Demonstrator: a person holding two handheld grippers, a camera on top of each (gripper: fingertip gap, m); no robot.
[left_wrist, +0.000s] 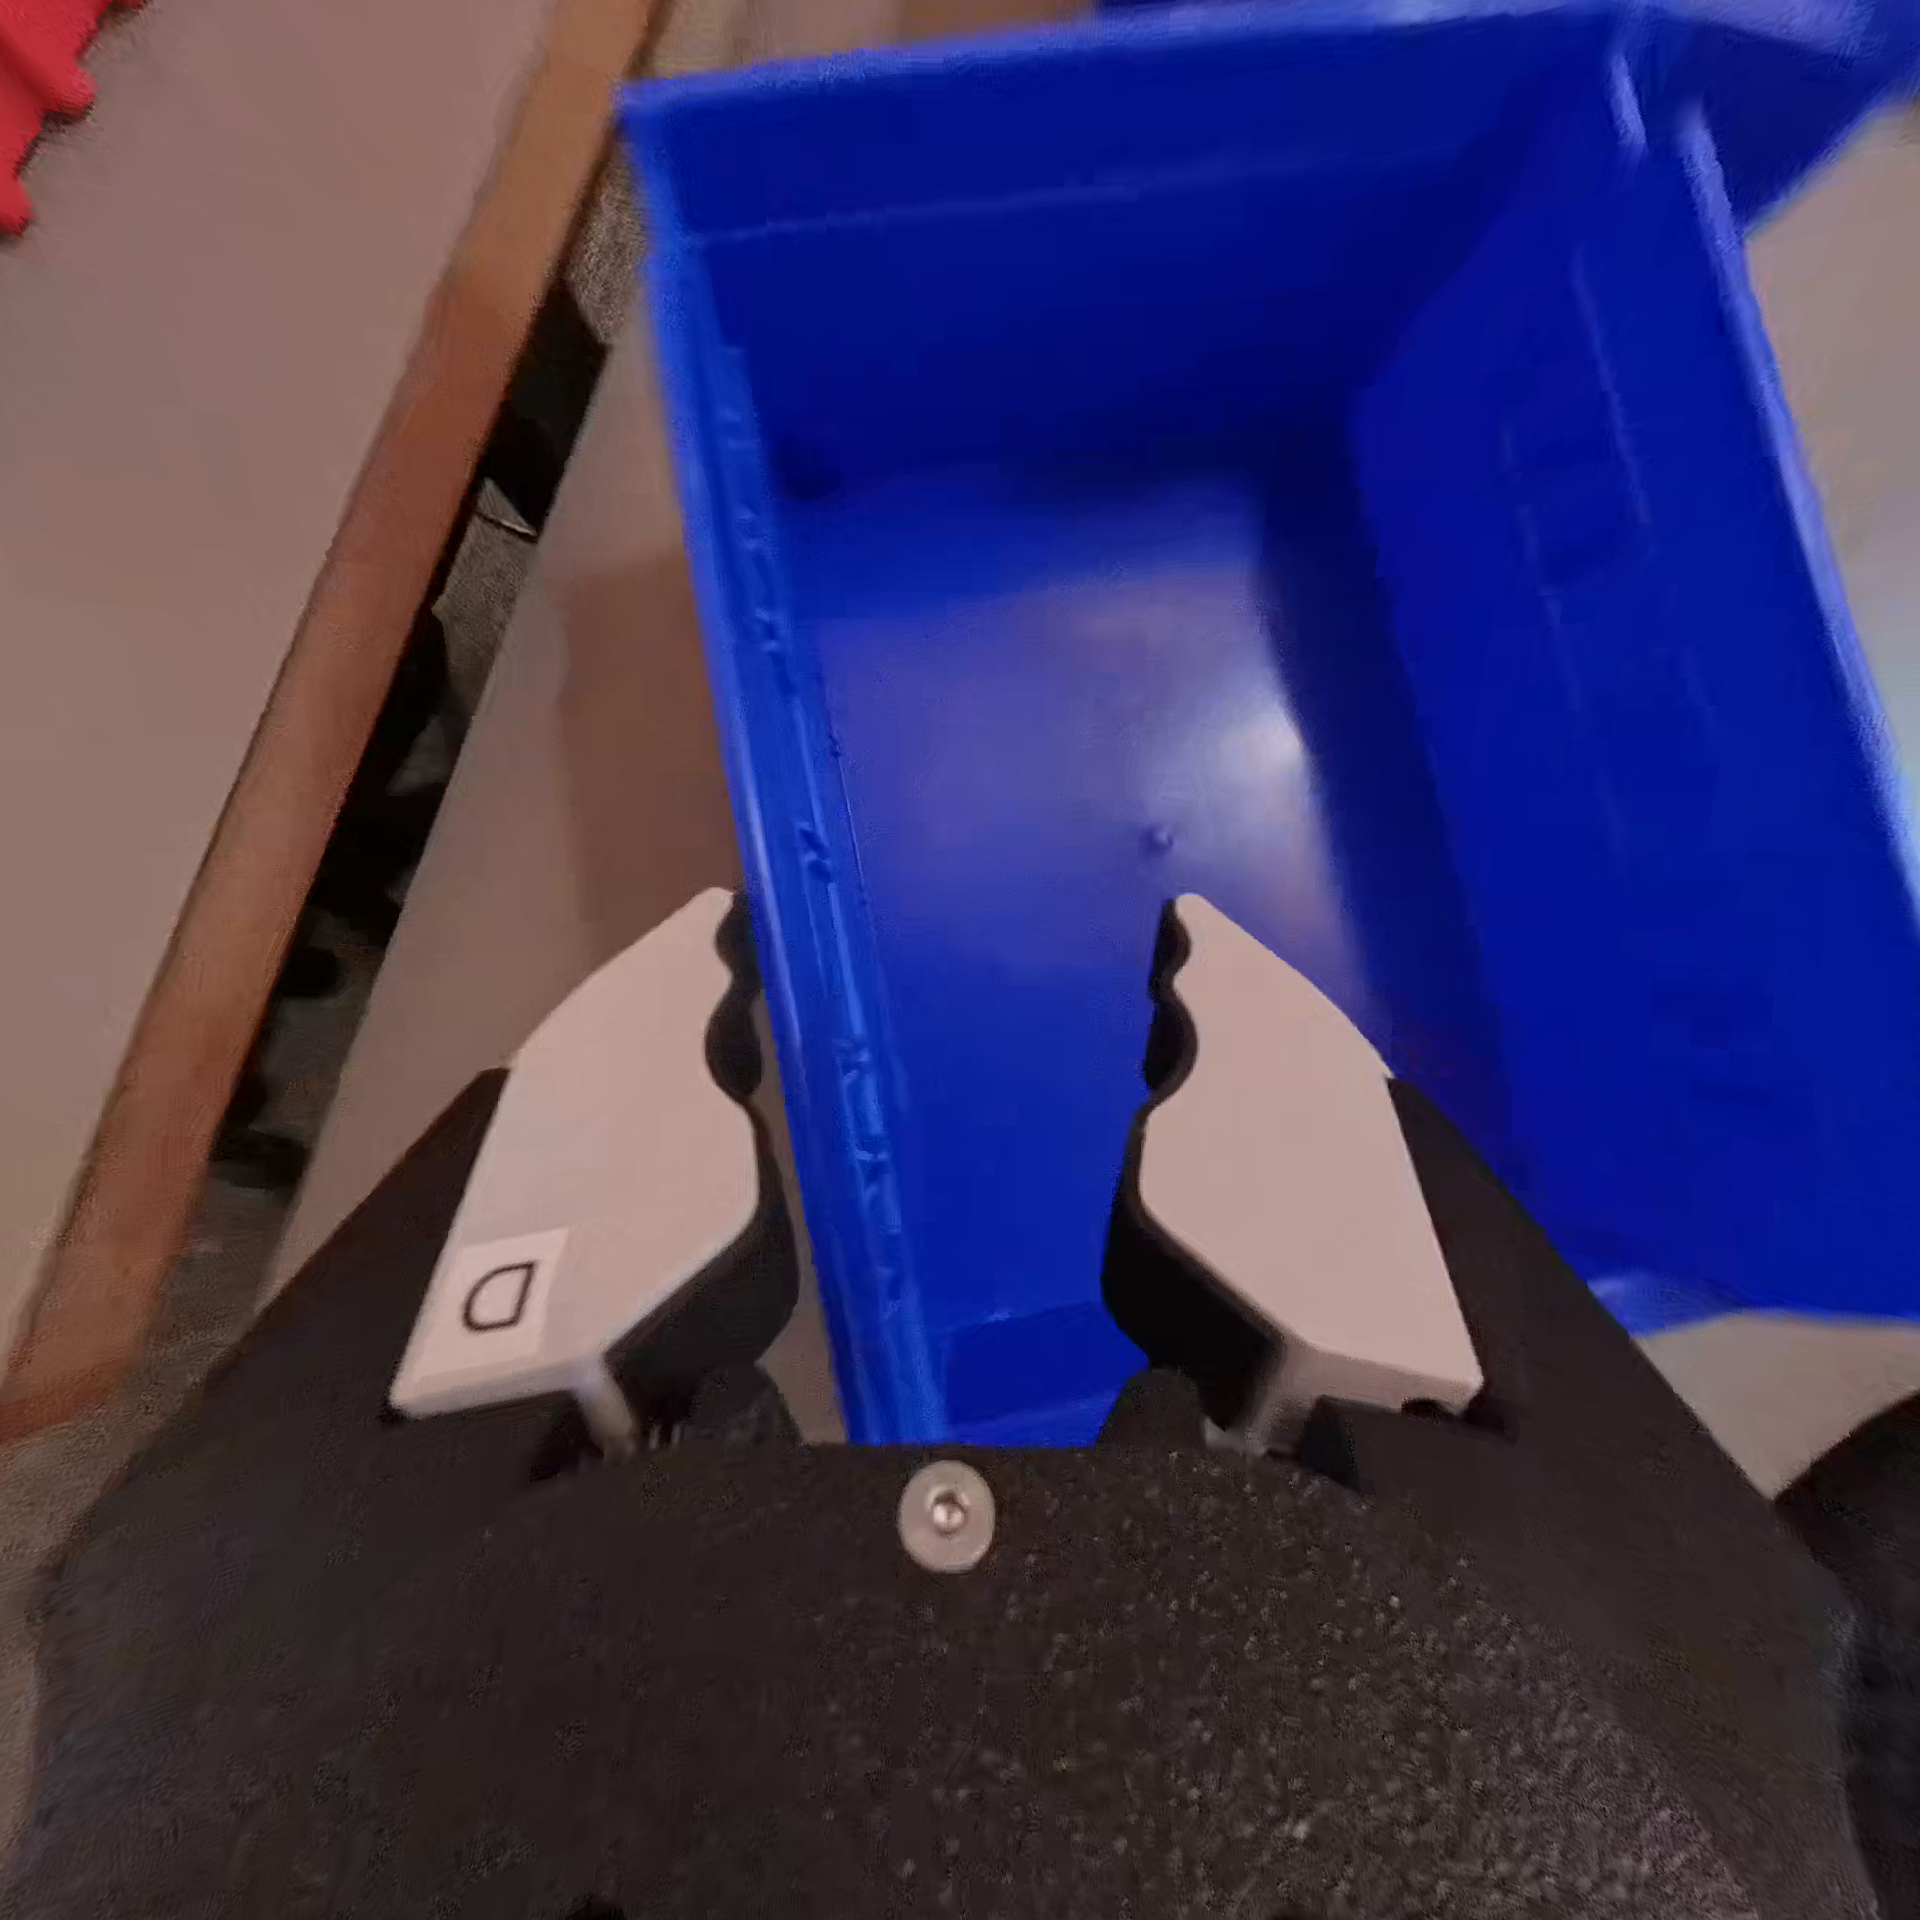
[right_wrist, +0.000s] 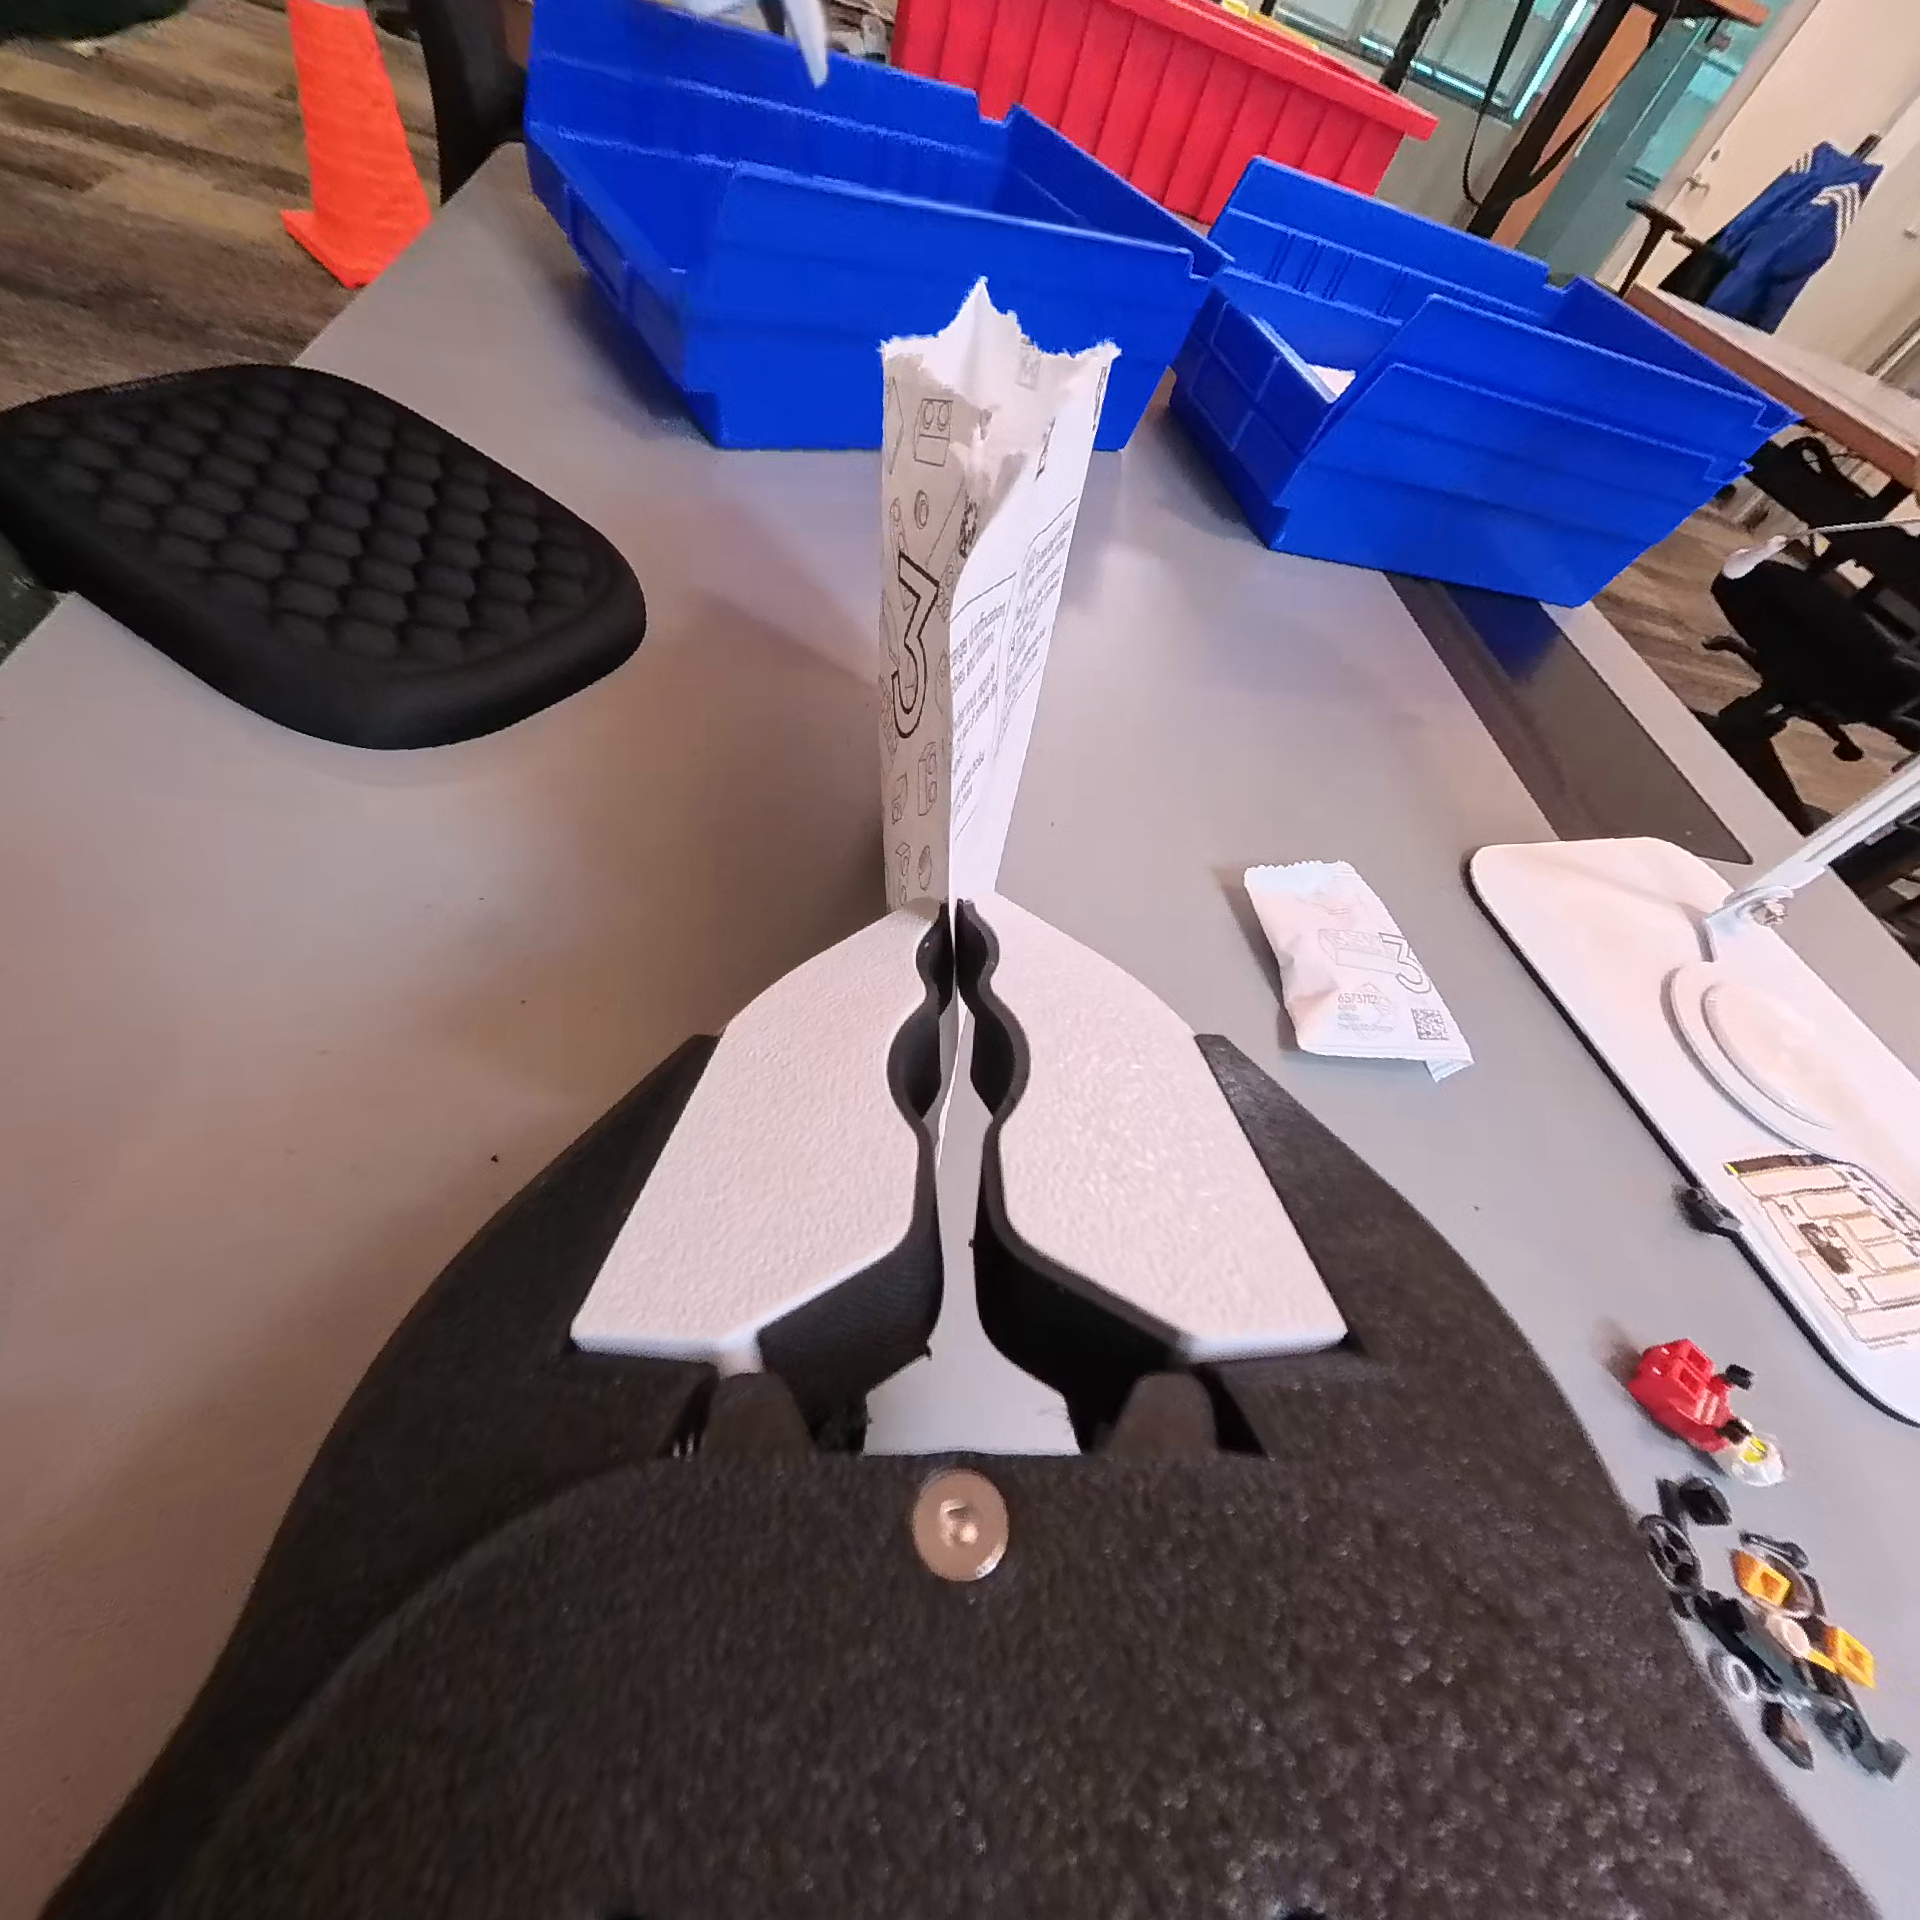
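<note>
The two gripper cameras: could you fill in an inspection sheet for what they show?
Surface: grey table.
Things: white torn paper bag; blue bin, empty.
Clutter: sealed white packet, small toy bricks, white lamp base, black cushion, two more blue bins.
Grippers: right gripper pinches the bag; left gripper is open, astride the bin's wall.
Cables: nothing seen.
Surroundings: orange cone, red bin.
</note>
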